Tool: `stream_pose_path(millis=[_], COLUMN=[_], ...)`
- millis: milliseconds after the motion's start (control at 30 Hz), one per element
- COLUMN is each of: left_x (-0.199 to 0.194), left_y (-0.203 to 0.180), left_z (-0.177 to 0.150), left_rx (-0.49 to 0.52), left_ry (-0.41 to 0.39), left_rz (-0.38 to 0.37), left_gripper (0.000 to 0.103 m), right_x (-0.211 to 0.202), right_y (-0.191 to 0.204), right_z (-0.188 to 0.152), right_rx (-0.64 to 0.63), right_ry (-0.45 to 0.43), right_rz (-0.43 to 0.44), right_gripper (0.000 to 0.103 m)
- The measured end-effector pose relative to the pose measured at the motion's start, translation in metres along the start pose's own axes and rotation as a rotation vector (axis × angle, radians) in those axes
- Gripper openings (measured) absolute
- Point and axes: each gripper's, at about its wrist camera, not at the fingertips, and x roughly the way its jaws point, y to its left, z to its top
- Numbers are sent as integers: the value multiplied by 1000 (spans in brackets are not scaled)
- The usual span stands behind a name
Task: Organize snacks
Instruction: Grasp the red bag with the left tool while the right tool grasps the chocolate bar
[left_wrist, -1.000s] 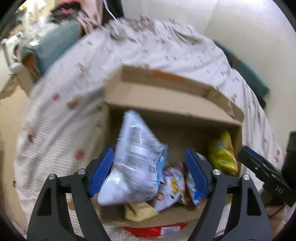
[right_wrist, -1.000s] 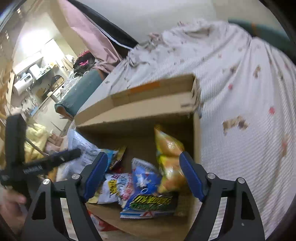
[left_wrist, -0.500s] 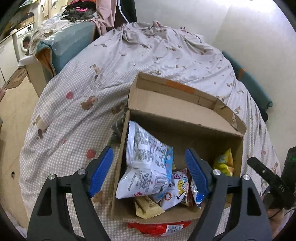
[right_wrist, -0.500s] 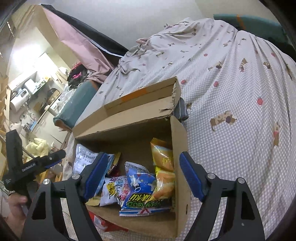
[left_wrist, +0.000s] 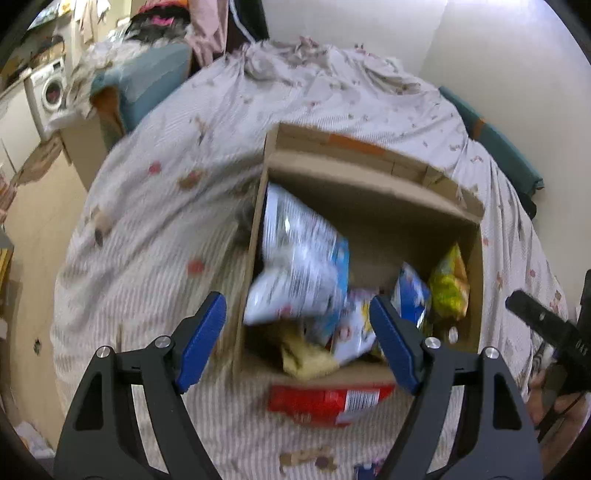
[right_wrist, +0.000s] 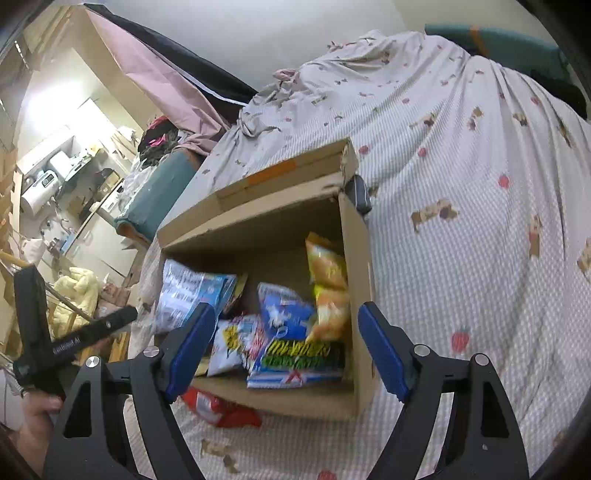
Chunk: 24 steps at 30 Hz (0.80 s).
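Left wrist view: cardboard box (left_wrist: 369, 206) sits open on the bed (left_wrist: 155, 229), snack bags piled inside. Big white-and-blue bag (left_wrist: 303, 266) leans on the box's left wall, a blue bag (left_wrist: 413, 295) and a yellow-green bag (left_wrist: 448, 288) toward its right wall, a pale yellow packet (left_wrist: 306, 360) at the near wall. A red packet (left_wrist: 328, 400) lies on the sheet just outside the box's near wall. Left gripper (left_wrist: 297, 339) hangs above that near edge, jaws wide apart, nothing in them; frame is blurred. Likely step: reach for a snack. To do it well, I'd line the jaws up over one bag's top seam, not the pile, and come in clear of the box wall. Right wrist view: same box from its right side; right gripper (right_wrist: 284, 349) also wide open and empty, above the near right corner. This view shows what the left misses: a flat blue-and-green pack (right_wrist: 301, 363) lying on the box floor under an orange-yellow bag (right_wrist: 328, 291), plus a small dark object (right_wrist: 358, 192) outside the box's far right corner. Left view alone shows the red packet's full length and barcode.
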Motion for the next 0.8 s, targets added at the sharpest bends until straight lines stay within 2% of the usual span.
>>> stream_pose_path(millis=[167,333,467,600,700,800], left_x=[17,47,55,67,75,79], left_y=[1,-14,-36,-44,-50,-56], left_z=[-45,-86,-98,-98,-99,-98], left_rx=[-38,7,139,158,177,190], left_ry=[134,235,211,218,225,206], left_rz=[-72,-36,8,24,38,51], left_gripper=[85,85,85,85,85,85], right_x=[-7,-10,-15,-15,-9,8], right_y=[0,-6,-8,-12,-13,-20], right_z=[-18,-42,-55,-69,-85,-111], right_rx=[24,93,102,128,134,207], right_ry=[41,108,139,196,269,403], right_rz=[-10,9,-7,-13,-46,-40], right_gripper=[82,82,82,82,82,82])
